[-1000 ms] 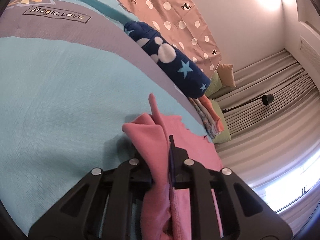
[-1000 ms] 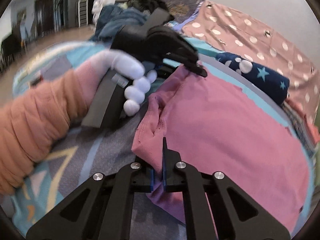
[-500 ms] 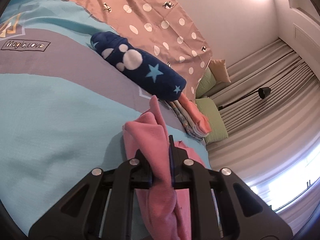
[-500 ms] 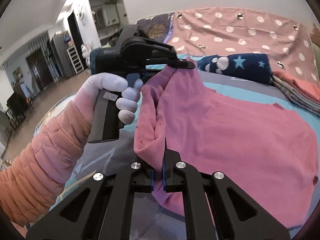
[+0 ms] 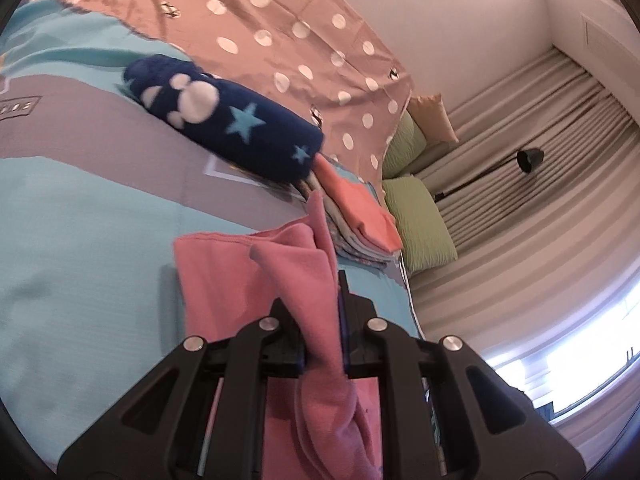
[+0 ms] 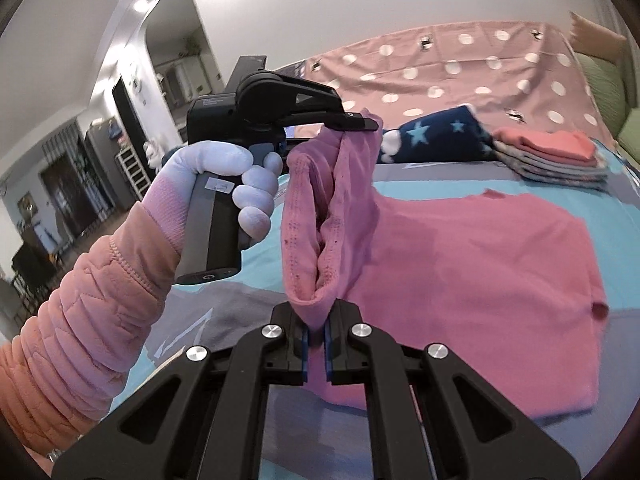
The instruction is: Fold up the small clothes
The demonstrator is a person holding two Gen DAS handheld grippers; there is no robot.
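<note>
Both the left gripper [image 5: 322,344] and the right gripper [image 6: 317,350] clamp one raised edge of the pink shirt [image 6: 480,256]; the rest lies ahead on the bed [image 5: 80,240].

Bright daylight, window glare, fisheye warp

Wrist views — near, bedward, seemingly overlapping

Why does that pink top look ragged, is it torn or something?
Possibly. The pink top shows a jagged notch on its far edge and a small dark hole-like spot near its right corner; whether it is real damage is unclear. The folded pile beyond looks tidy.
</note>
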